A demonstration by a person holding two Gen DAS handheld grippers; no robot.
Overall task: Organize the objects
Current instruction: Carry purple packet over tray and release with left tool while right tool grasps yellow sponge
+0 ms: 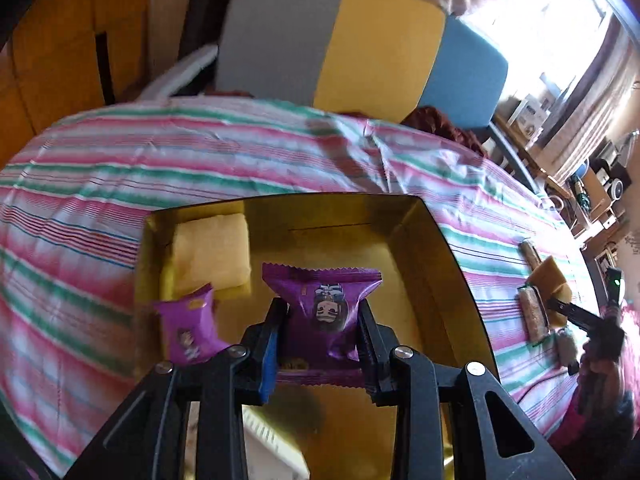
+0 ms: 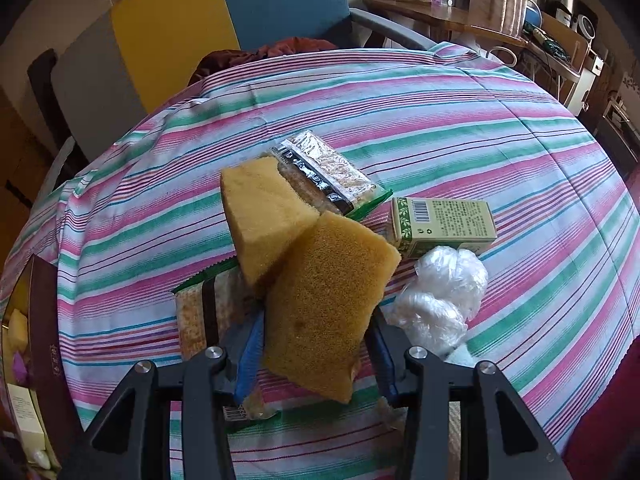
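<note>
Over gold box: my left gripper pinching purple snack pack, ready for drop-in. Right gripper straddles brown sponge on striped cloth, probably clamped, can't tell.

Purple snack packet between the left hand-held gripper's fingers; gold box beyond. Pink, green, white striped cloth. Tan sponge

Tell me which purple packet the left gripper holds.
The larger purple packet, mid-box between the left gripper fingers; the smaller packet leans on the box's left wall, untouched.
</note>
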